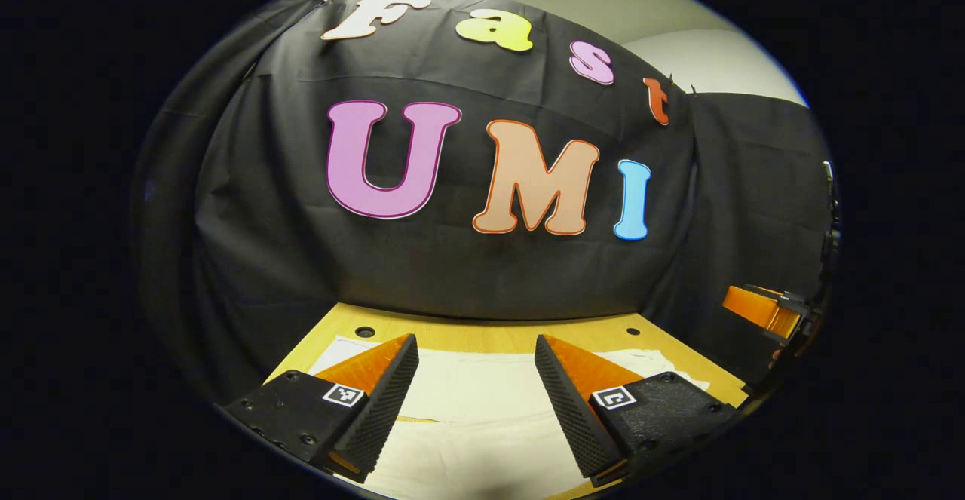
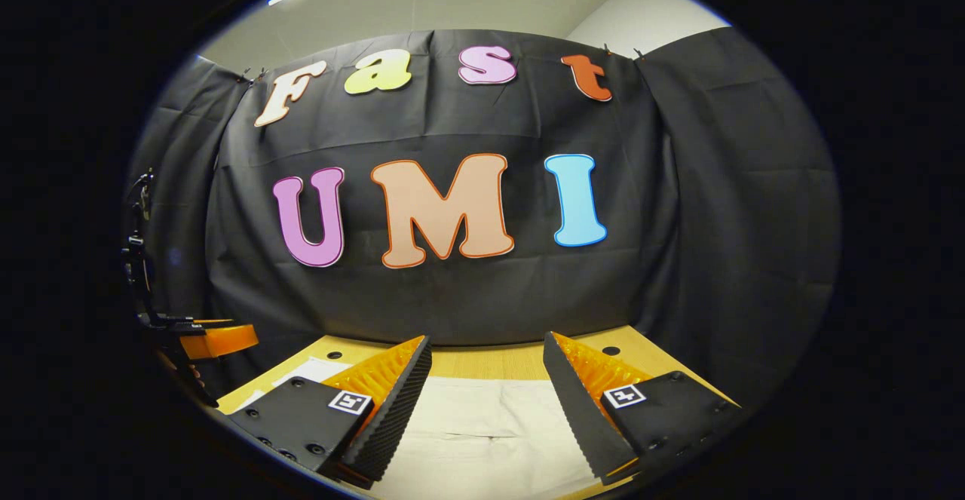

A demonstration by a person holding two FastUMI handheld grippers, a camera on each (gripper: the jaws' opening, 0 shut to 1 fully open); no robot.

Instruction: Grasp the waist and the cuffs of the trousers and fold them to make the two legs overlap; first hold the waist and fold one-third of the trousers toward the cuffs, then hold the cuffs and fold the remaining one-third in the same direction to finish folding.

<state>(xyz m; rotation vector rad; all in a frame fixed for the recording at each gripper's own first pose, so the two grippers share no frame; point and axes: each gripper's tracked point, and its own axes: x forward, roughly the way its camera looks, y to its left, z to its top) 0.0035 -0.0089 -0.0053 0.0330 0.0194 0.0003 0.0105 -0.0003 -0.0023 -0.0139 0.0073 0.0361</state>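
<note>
Left gripper (image 1: 476, 375): jaws held apart, nothing clamped. Right gripper (image 2: 487, 379): jaws likewise apart. Trousers (image 1: 482, 402): pale cloth, laid flat on the wooden table (image 1: 497, 332), seen at 6 o'clock beneath both grippers. Judged soft, light and limp; waist and cuff edges are best pinched, though neither can be told apart here.
</note>
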